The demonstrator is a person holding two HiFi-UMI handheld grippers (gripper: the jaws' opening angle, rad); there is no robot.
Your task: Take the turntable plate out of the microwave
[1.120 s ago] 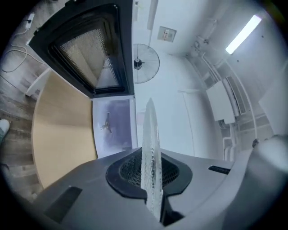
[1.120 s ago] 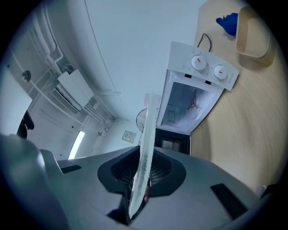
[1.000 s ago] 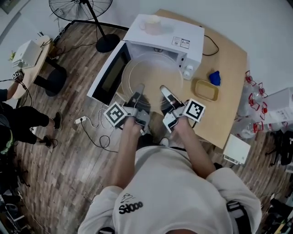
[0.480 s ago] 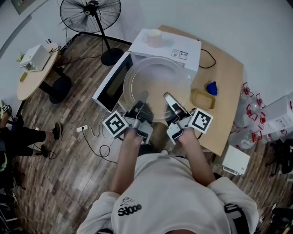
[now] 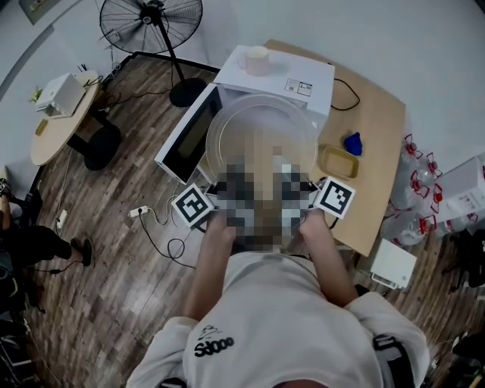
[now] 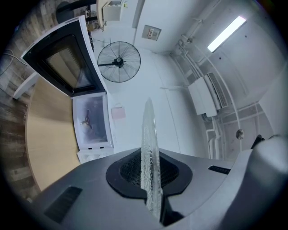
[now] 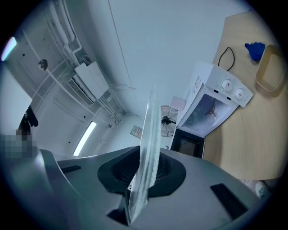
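The clear glass turntable plate (image 5: 258,129) hangs in the air in front of the white microwave (image 5: 276,76), out of its cavity and close under the head camera. Both grippers hold its near rim; in the head view a mosaic patch hides their jaws, and only the marker cubes (image 5: 192,206) (image 5: 334,197) show. My left gripper (image 6: 150,177) is shut on the plate's edge (image 6: 148,134), which stands upright between the pads. My right gripper (image 7: 140,179) is likewise shut on the plate's edge (image 7: 149,134). The microwave's cavity (image 6: 92,121) stands empty, with only the drive hub (image 6: 86,121) inside.
The microwave door (image 5: 189,135) hangs open to the left. A pink cup (image 5: 256,61) stands on top of the microwave. On the tan table (image 5: 379,114) lie a yellow tray (image 5: 339,162) and a blue object (image 5: 351,144). A floor fan (image 5: 151,23) stands behind, with a round side table (image 5: 64,114) at the left.
The plate has come out of the microwave and risen toward the head camera, with both grippers rising with it. Over the last half second it has barely moved.
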